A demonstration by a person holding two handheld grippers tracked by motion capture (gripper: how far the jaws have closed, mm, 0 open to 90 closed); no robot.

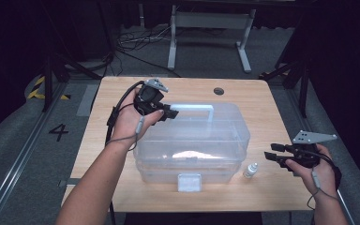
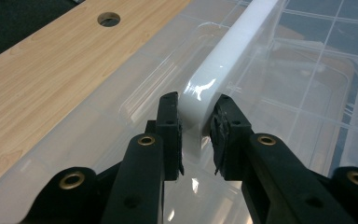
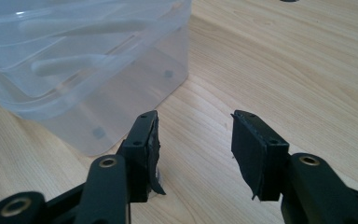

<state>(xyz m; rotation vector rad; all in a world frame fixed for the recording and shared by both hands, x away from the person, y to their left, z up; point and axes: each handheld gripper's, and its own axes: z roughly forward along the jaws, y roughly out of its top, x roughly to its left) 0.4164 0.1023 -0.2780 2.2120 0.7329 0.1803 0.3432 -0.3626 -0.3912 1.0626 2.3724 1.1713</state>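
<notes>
Fingers (image 2: 170,135) of the left gripper (image 2: 196,135) are clamped on the box handle (image 2: 223,70); right gripper (image 3: 193,154) gapes, empty. Lifting is judged next.

High cam overhead, facing fwd; gripper cams close-up, all sharing clear box (image 1: 192,140), probably.

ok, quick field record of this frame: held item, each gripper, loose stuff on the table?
held: white plastic handle of the clear plastic lidded storage box
left gripper: jaws clamped on the handle's end
right gripper: jaws open, nothing between them, over the light wooden table
loose: small white dropper bottle, right of the box's front
latch: at box front
</notes>
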